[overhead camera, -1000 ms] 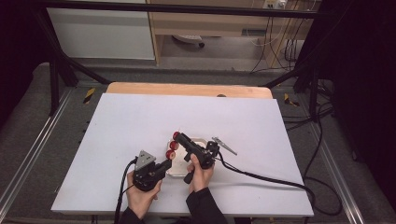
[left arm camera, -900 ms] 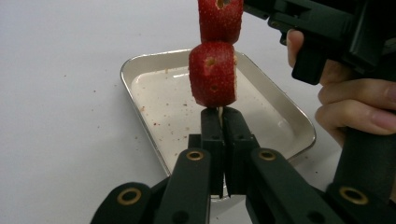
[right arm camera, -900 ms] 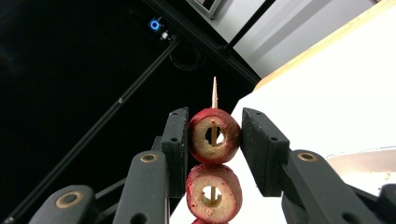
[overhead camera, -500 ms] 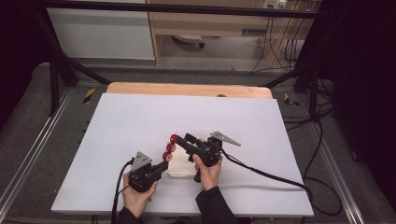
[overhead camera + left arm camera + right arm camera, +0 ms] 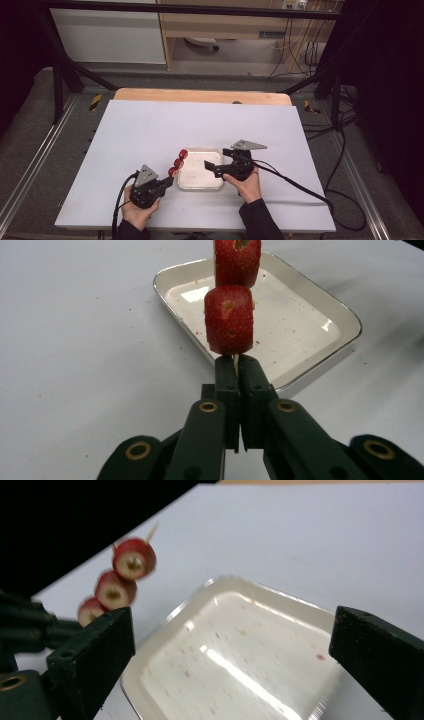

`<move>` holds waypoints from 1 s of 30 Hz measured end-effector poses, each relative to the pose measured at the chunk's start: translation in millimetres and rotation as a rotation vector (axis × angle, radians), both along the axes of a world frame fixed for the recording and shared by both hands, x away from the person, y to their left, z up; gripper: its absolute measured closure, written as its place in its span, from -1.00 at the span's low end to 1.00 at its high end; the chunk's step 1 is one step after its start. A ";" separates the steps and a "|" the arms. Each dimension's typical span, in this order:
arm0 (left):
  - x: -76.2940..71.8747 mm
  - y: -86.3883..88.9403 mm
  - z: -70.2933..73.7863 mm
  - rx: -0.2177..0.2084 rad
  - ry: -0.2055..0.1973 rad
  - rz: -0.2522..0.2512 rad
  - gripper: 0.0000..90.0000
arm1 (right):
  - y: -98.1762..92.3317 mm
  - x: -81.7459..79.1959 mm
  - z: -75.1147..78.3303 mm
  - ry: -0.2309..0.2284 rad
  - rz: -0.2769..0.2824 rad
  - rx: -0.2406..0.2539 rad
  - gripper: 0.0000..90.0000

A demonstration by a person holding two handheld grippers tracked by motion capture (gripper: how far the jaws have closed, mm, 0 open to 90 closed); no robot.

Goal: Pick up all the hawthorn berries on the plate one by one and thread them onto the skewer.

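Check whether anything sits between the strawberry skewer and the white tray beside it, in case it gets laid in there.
Nothing visible does. The left tongs are shut on the skewer, holding it by the tray's left edge. The tray holds only small specks. The right tongs hover open over the tray's right side, apart from the skewer.

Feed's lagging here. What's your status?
Left gripper shut on skewer of three strawberry pieces. Right gripper open over empty tray. Nothing in the way.
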State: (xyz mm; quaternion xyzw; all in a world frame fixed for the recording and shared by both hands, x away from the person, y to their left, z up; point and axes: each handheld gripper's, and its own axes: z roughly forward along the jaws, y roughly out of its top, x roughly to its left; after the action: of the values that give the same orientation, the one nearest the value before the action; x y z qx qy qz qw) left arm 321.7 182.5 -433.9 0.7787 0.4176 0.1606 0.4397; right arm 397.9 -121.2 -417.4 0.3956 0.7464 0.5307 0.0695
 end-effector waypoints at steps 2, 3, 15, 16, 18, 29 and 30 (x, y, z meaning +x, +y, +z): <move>0.8 0.6 -0.1 -0.001 0.007 -0.012 0.95 | -7.8 -1.8 -1.4 0.008 0.018 -0.029 -0.92; 1.1 0.9 0.0 0.006 0.010 -0.016 0.95 | -12.1 -2.3 -2.3 0.003 0.029 -0.053 -0.95; 6.4 -2.1 3.6 0.037 0.055 -0.067 0.95 | -70.2 -14.0 -23.5 -0.001 0.111 -0.161 -0.97; 7.2 -2.3 4.5 0.036 0.058 -0.073 0.95 | -74.9 -15.2 -25.6 0.003 0.116 -0.166 -0.97; 9.8 -3.7 6.3 0.045 0.066 -0.080 0.95 | -83.1 -18.0 -29.3 0.015 0.103 -0.179 -0.97; 28.0 -11.7 18.6 0.094 0.106 -0.107 0.95 | -113.6 -28.2 -34.7 0.003 0.050 -0.215 -0.97; 29.6 -12.4 19.7 0.096 0.107 -0.107 0.95 | -115.5 -28.8 -34.9 -0.003 0.051 -0.218 -0.97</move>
State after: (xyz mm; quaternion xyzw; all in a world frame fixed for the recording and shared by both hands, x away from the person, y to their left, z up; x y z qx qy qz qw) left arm 351.3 170.1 -414.2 0.8275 0.3901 0.1149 0.3870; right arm 369.1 -236.7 -452.3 0.3659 0.8093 0.4485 0.0997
